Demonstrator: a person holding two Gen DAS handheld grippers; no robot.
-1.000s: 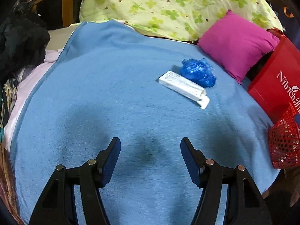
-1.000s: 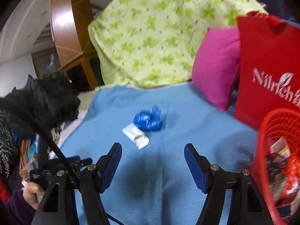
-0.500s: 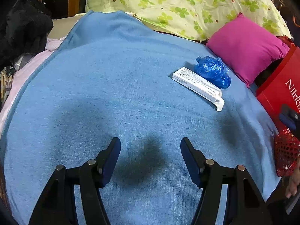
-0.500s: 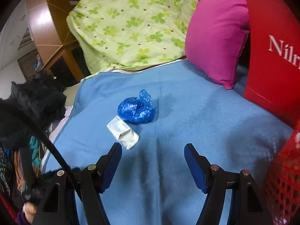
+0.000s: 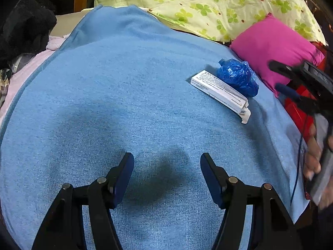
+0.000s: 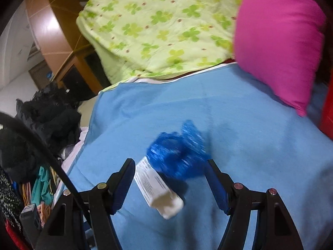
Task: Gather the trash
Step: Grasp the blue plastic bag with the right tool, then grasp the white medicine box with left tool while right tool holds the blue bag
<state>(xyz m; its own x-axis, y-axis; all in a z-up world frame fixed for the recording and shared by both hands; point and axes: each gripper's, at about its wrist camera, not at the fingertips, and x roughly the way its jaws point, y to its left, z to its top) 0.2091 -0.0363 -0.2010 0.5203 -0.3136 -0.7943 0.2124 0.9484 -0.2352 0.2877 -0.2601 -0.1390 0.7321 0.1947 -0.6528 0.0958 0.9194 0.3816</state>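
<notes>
Right gripper (image 6: 168, 173): jaws spread wide, nothing clamped. Its fingers bracket the trash without visible contact. Crumpled blue plastic bag (image 6: 177, 156) sits between the fingertips, nearer the right-hand finger; white carton (image 6: 155, 185) lies just beside the bag, angled toward the left-hand finger, one end flap open. This view is motion-blurred, so whether either finger touches the bag cannot be told.

Left gripper (image 5: 166, 166): jaws also wide apart, holding nothing, hovering over bare blue blanket (image 5: 116, 95). From this view the white carton (image 5: 220, 93) and blue plastic bag (image 5: 238, 77) lie touching each other on the blanket, well ahead and to the right, close to the pink cushion (image 5: 274, 48). The right gripper (image 5: 287, 79) enters at the right edge, near the bag.

Behind: green clover-print quilt (image 5: 208, 2); dark clothes pile (image 5: 22, 31) at far left
</notes>
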